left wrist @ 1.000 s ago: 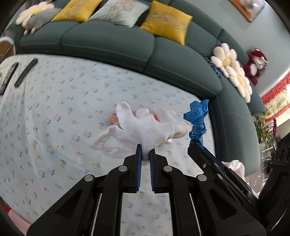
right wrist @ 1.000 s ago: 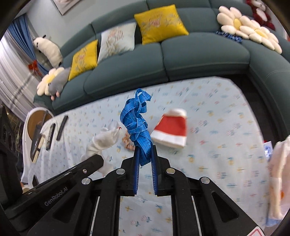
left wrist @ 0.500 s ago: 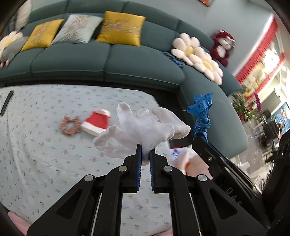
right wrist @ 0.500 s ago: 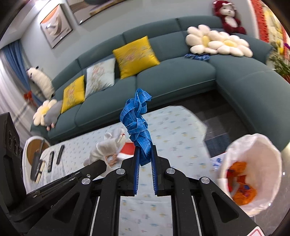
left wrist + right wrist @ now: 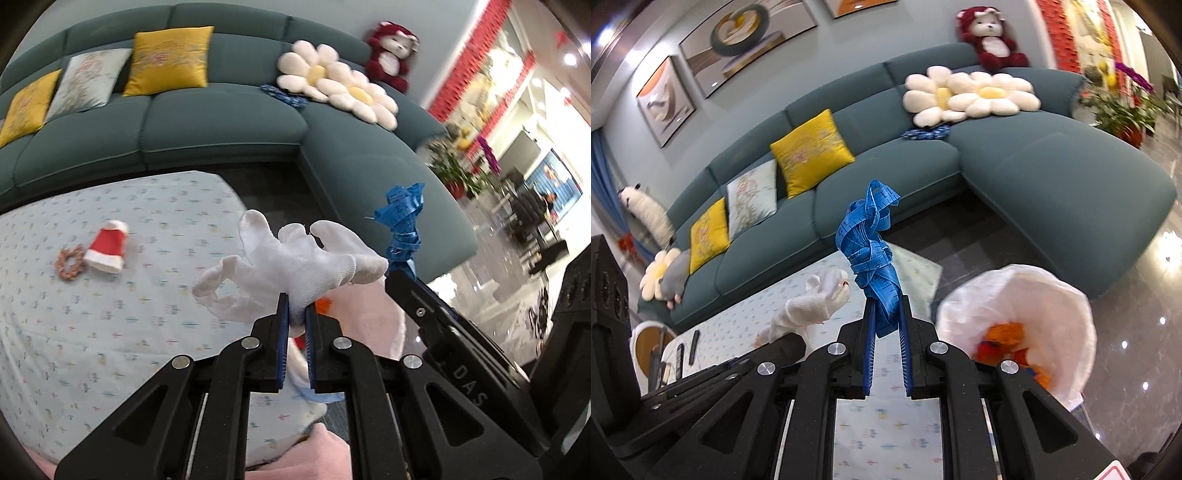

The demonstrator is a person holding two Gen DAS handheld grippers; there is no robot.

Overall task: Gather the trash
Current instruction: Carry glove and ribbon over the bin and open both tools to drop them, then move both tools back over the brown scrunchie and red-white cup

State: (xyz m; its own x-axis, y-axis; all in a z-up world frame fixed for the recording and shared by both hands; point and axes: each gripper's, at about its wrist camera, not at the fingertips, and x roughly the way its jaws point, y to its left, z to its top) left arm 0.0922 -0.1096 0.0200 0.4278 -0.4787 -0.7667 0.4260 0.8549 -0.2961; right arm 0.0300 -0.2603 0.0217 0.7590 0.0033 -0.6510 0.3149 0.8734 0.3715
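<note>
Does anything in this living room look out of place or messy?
A small red-and-white Santa hat and a little brown wreath ring lie loose on the floral tablecloth. A crumpled blue patterned cloth sits on the teal sofa.

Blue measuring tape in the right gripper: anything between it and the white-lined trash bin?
Nothing visible. The blue measuring tape, clamped in the right gripper, has open air toward the white-lined trash bin at lower right, its mouth open with orange trash inside.

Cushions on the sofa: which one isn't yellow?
The pale flowery cushion, sitting between the two yellow cushions. It is light blue-green with a floral print; the others are bright yellow.
</note>
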